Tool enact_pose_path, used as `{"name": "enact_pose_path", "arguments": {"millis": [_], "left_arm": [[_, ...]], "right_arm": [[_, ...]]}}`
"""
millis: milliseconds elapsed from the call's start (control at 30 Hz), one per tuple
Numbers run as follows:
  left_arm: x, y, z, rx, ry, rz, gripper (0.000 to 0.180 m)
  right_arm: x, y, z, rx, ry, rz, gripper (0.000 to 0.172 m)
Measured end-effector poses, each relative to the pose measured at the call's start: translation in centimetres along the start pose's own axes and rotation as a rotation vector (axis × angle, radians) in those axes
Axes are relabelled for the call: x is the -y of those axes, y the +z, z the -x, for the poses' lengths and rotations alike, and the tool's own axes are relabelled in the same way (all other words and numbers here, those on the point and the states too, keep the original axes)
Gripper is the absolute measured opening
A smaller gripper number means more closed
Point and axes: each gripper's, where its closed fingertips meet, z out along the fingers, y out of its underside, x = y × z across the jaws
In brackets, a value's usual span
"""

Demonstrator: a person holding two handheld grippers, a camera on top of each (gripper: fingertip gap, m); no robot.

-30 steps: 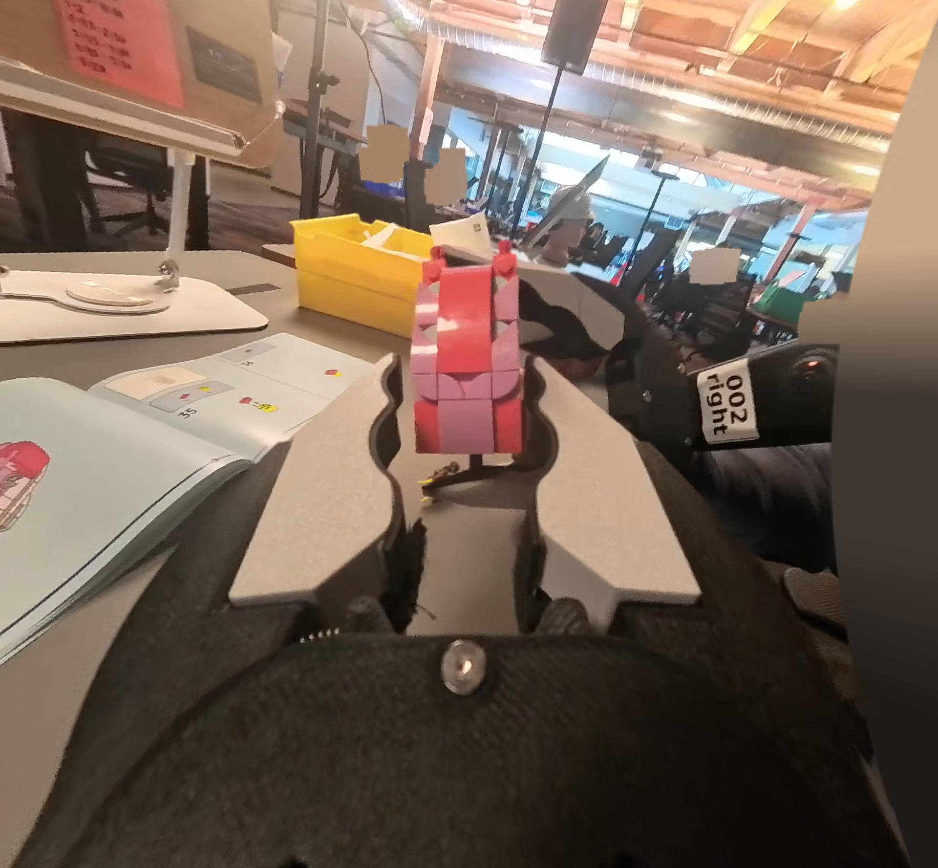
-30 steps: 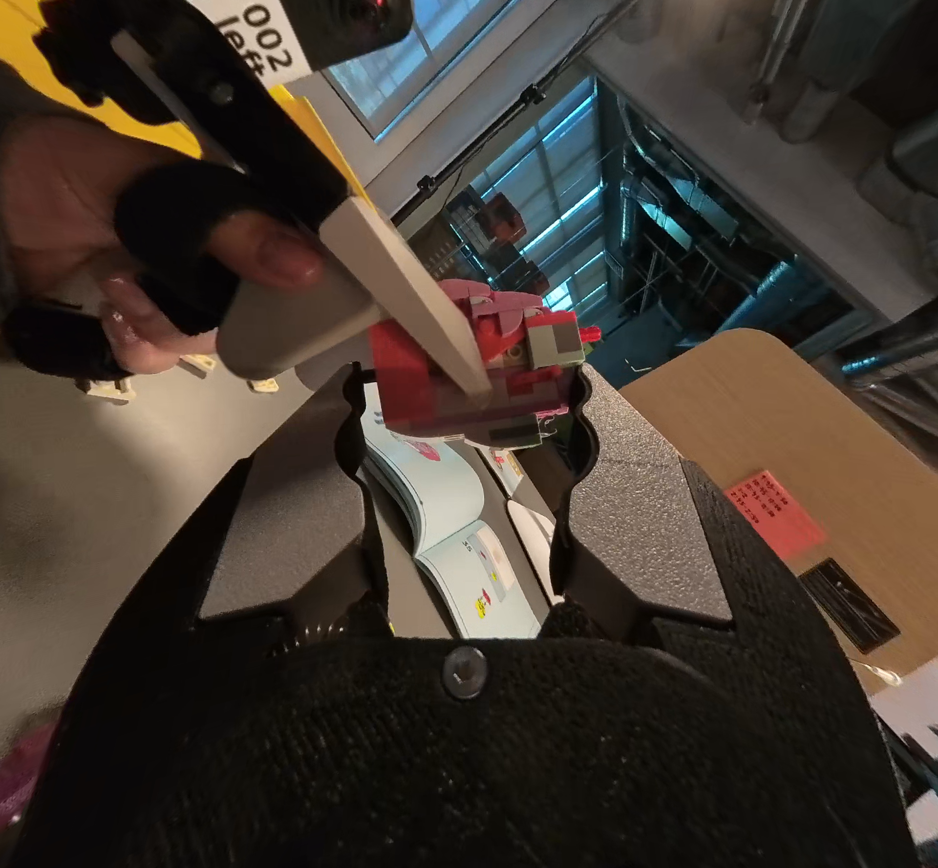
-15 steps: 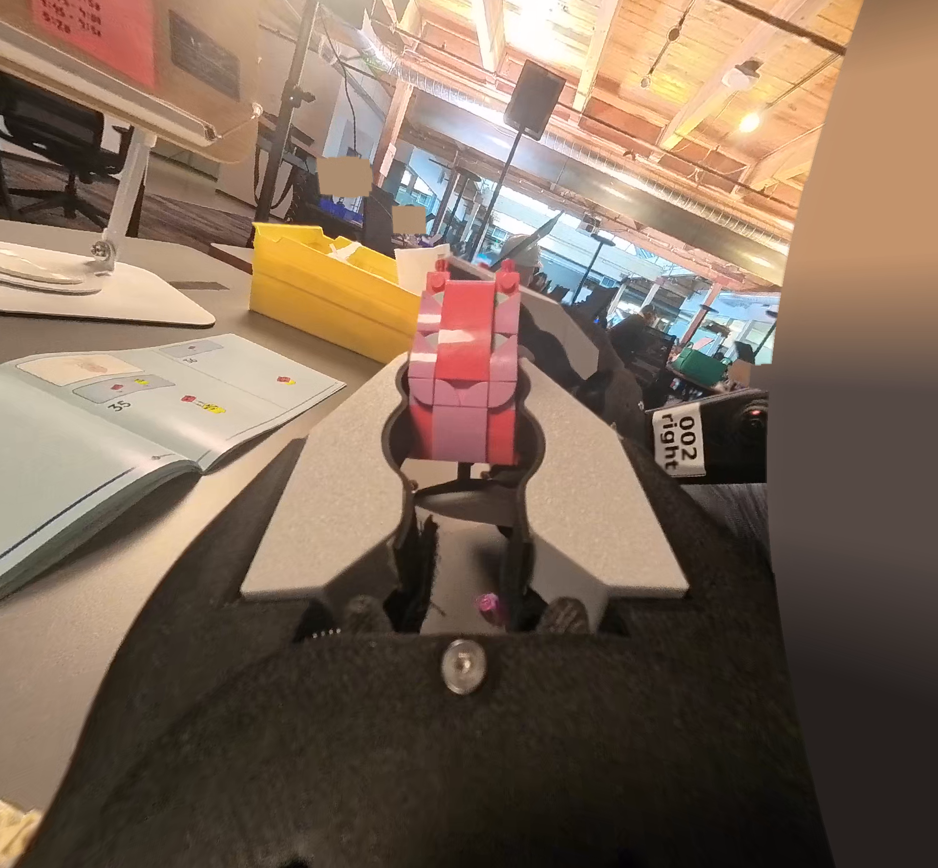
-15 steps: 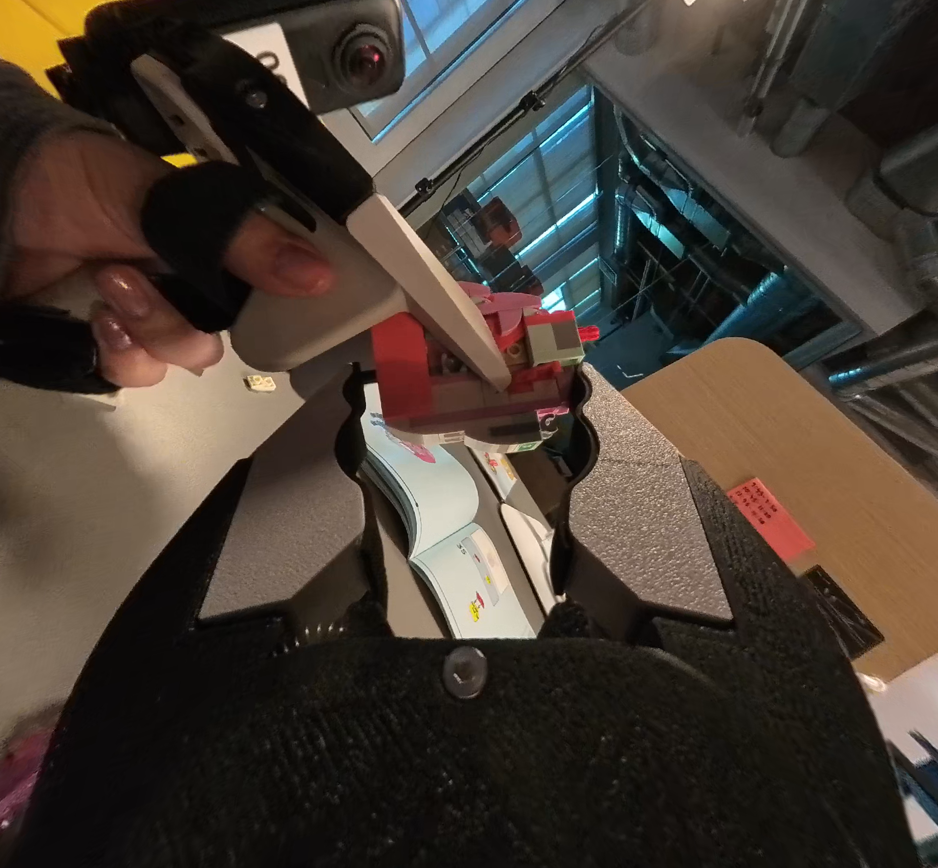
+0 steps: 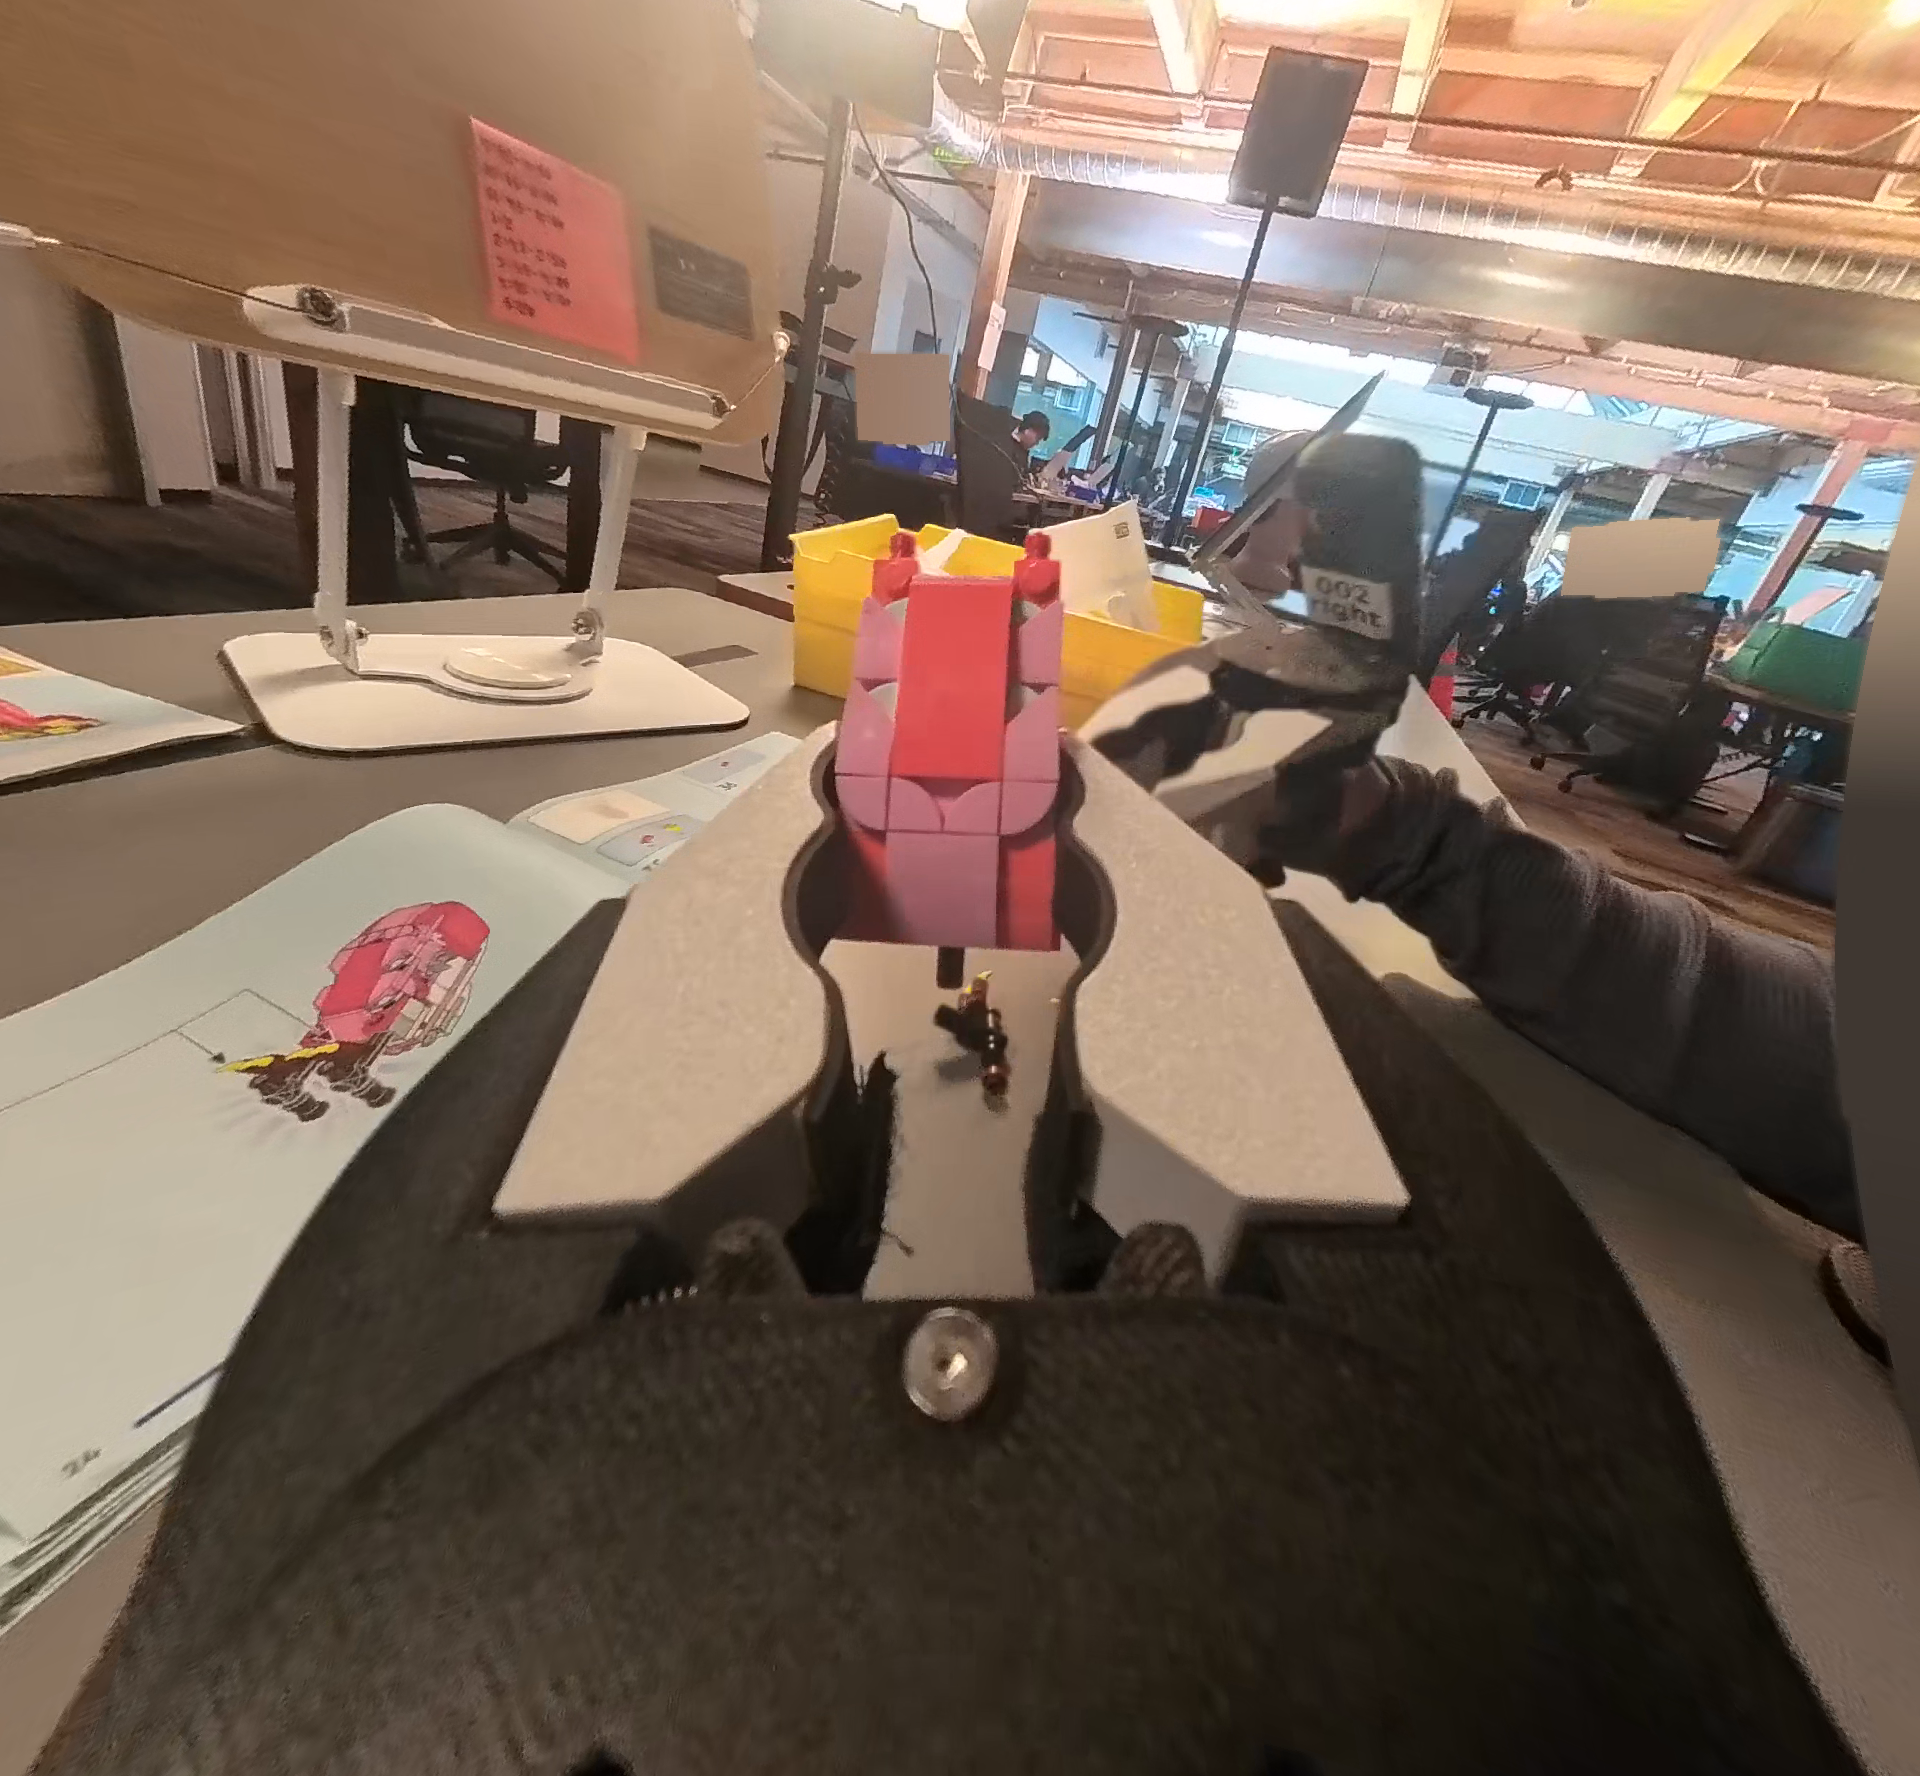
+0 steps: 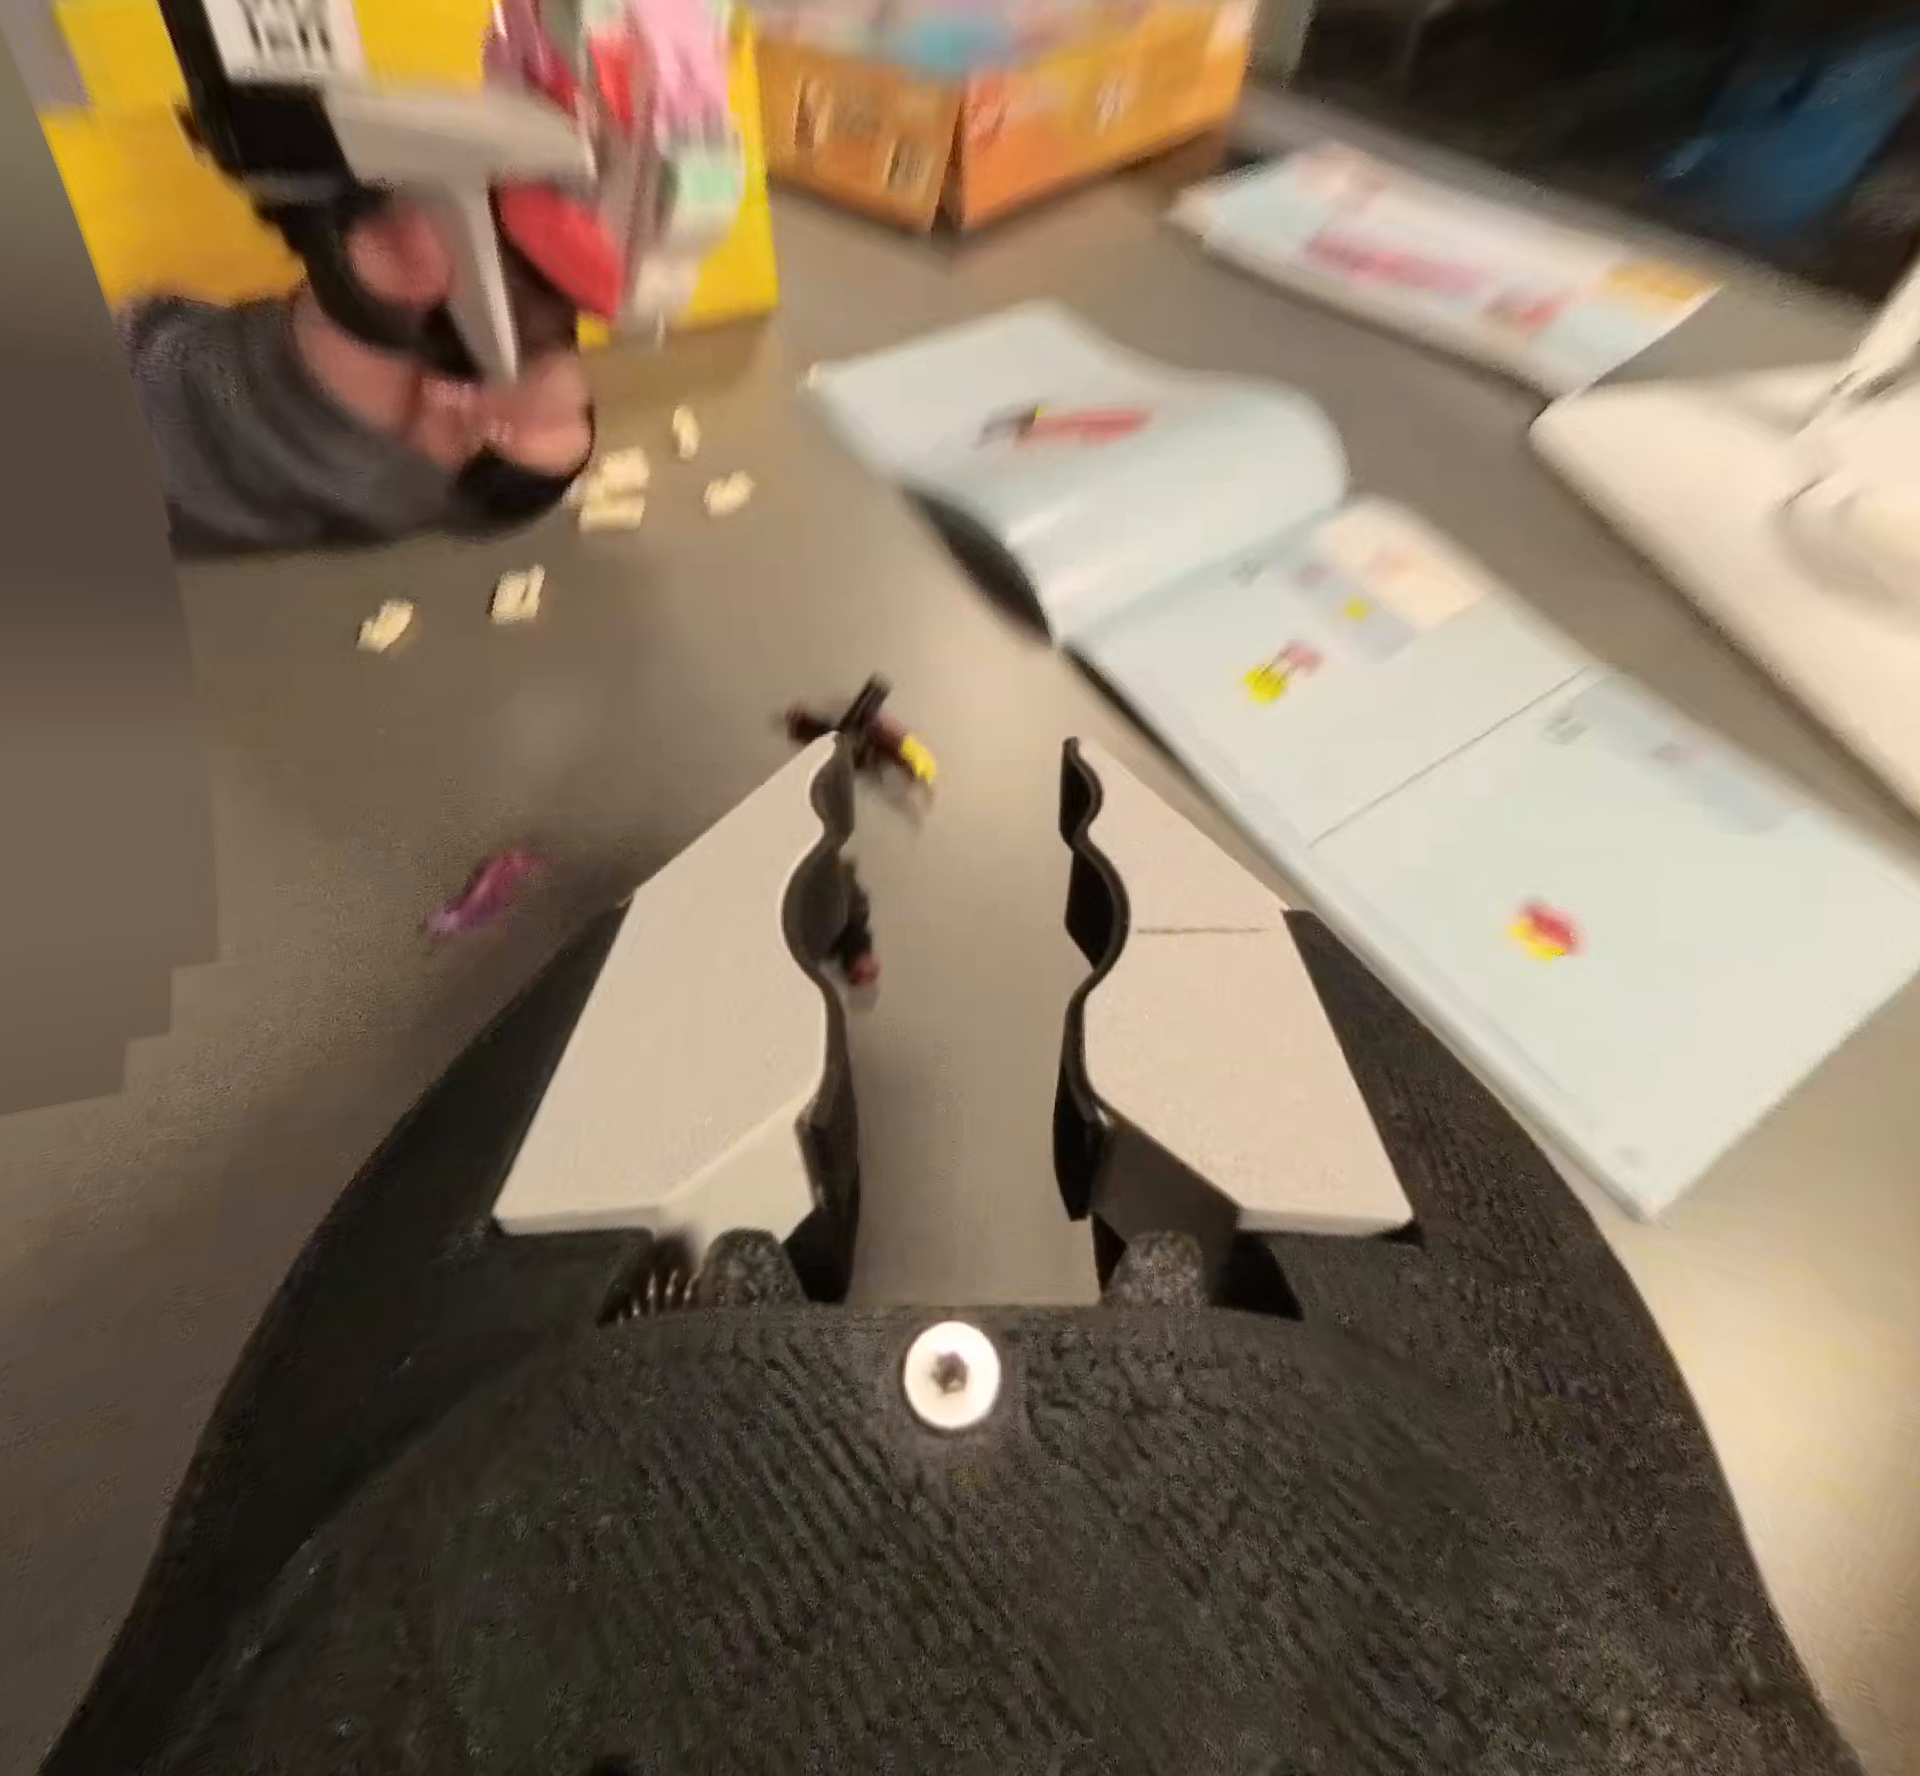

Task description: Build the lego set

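Left gripper (image 5: 948,827) is clamped on a red and pink brick figure (image 5: 951,770), both grey fingers (image 5: 717,947) pressed against its lower flanks, the model upright and held up off the grey worktop (image 5: 125,853), with two small red studs poking up at its top. Right gripper (image 6: 948,770) hovers low over the worktop with its jaws parted and nothing between them; a small dark piece with a yellow tip (image 6: 878,744) lies on the worktop right at the tip of its left finger, and the view is too blurred to say whether finger and piece touch. An open instruction booklet (image 6: 1455,791) lies just to its right, a small purple piece (image 6: 483,890) to its left, and pale loose bits (image 6: 514,594) farther off. A yellow bin (image 5: 831,614) stands behind the figure. That figure looks light and stiff, but it is built from snapped-together bricks, so I'd judge it fragile at the seams: squeeze the solid lower block, as the left gripper does, not the thin studs on top. The smooth plastic faces could slip under a weak pinch.
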Motion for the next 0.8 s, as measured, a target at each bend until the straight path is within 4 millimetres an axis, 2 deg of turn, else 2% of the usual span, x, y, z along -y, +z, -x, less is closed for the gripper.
{"name": "enact_pose_path", "arguments": {"millis": [100, 200, 333, 500, 800], "left_arm": [[-0.2, -0.1, 0.2, 0.005, -0.016, 0.001, 0.033], [-0.4, -0.1, 0.3, 0.008, -0.024, 0.008, 0.033], [-0.7, 0.0, 0.3, 0.012, -0.019, 0.020, 0.033], [-1.0, 0.2, 0.0, 0.005, -0.007, 0.036, 0.033], [-1.6, 0.6, -0.5, -0.012, 0.016, 0.071, 0.034]], "right_arm": [[-3.5, 0.7, 1.4, 0.113, 0.056, 0.175, 0.037], [-5.6, 1.1, 2.7, 0.200, 0.098, 0.281, 0.041], [-5.7, 1.1, 3.9, 0.260, 0.104, 0.295, 0.040], [-5.7, 0.6, 5.2, 0.345, 0.141, 0.306, 0.026], [-5.8, 1.5, 4.9, 0.278, -0.012, 0.310, 0.029]]}}
